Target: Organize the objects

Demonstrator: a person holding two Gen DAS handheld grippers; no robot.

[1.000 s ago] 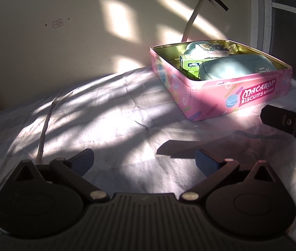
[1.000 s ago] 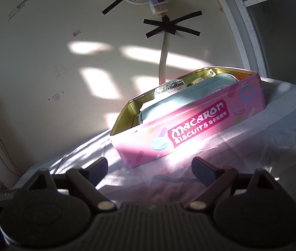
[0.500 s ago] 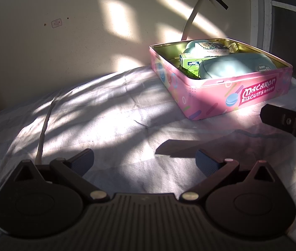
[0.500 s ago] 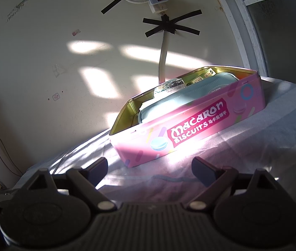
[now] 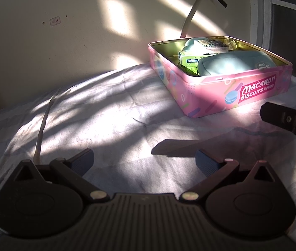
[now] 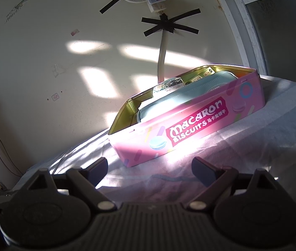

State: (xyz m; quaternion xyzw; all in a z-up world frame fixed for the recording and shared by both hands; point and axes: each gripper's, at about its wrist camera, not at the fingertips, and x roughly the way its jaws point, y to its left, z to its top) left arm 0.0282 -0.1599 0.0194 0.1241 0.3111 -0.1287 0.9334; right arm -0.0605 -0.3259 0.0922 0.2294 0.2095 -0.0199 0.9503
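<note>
1. While the left gripper [image 5: 144, 161] waits low over the cloth [image 5: 106, 115], its jaws are wide open and hold nothing. The pink tin [image 5: 227, 96] sits far off to the right, by the wall. A blue pouch [image 5: 233, 63] and a green box [image 5: 189, 59] lie inside it. Almost nothing has moved since a second ago — the tin looks the same.
2. From the right wrist, the right gripper [image 6: 150, 167] is open too, with nothing in it. The tin [image 6: 189, 133] is just in front, still full. No loose things show on the cloth [image 6: 273, 136] — so I think the tidying is about done.
</note>
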